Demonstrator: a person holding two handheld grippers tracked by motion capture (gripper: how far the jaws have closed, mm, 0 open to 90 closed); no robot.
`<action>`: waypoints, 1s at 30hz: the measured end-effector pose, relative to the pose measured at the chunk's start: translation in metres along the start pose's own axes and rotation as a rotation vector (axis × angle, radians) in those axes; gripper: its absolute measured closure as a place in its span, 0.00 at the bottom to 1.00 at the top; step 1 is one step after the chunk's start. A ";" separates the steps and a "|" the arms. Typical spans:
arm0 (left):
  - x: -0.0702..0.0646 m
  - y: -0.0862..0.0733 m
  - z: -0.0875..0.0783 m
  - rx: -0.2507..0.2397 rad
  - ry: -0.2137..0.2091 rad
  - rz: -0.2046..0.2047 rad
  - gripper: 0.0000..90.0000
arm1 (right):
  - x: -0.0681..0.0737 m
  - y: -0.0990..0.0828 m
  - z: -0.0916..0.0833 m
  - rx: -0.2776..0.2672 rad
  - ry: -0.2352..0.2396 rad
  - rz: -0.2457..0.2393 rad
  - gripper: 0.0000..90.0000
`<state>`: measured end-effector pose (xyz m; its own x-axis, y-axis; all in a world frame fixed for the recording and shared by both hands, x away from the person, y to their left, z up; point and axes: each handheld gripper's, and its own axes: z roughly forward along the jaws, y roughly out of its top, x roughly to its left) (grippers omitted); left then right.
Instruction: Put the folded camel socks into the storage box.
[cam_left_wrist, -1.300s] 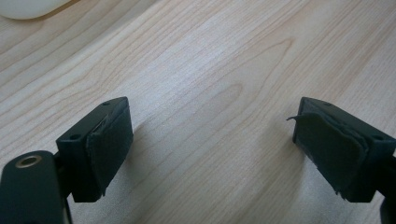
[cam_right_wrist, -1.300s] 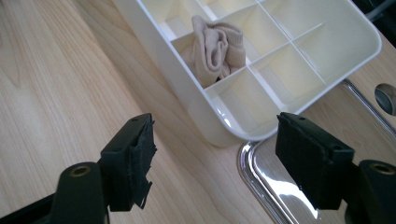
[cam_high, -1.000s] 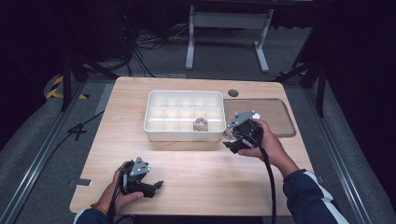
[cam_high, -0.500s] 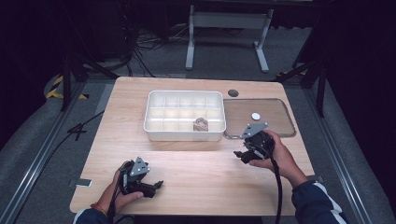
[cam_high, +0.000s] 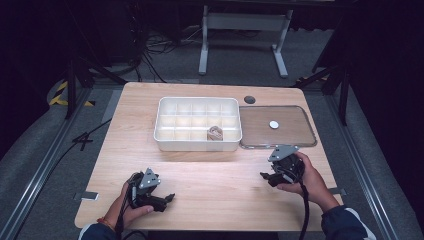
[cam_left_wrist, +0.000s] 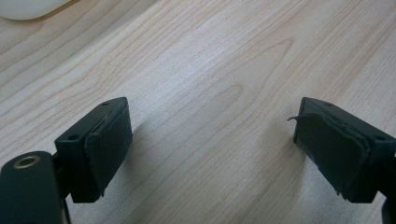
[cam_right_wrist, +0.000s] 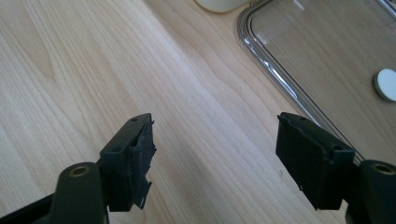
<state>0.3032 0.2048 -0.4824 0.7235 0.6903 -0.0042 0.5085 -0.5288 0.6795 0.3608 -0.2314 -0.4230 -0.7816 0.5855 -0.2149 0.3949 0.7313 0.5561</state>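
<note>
With both sets of fingers spread and empty, the right gripper (cam_high: 266, 175) sits near the clear lid (cam_high: 278, 127), the left gripper (cam_high: 167, 198) low on the counter (cam_high: 215, 195). One small item, perhaps tape (cam_high: 216, 132), lies in the white tray (cam_high: 198, 145). Lidding likely follows.

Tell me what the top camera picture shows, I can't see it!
A white box with little sections sits on a wooden table, its clear lid beside it. Two hands hold open claws, left claw and right claw, both empty.

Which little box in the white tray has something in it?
The front-row compartment, second from the right, in the white tray: it holds a small brown thing; the others look empty.
</note>
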 end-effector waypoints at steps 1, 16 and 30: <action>0.000 0.000 0.000 0.000 0.000 0.000 0.13 | 0.000 -0.003 0.000 0.000 0.005 0.004 0.32; 0.000 0.000 0.000 0.000 0.000 -0.001 0.13 | 0.004 -0.057 -0.004 -0.049 0.019 0.083 0.32; -0.001 0.000 0.000 -0.002 -0.002 -0.008 0.13 | 0.007 -0.114 -0.011 -0.143 0.016 0.291 0.31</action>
<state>0.3027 0.2044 -0.4826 0.7205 0.6934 -0.0110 0.5133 -0.5226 0.6807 0.3049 -0.3146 -0.4788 -0.6540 0.7562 -0.0182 0.5318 0.4768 0.6999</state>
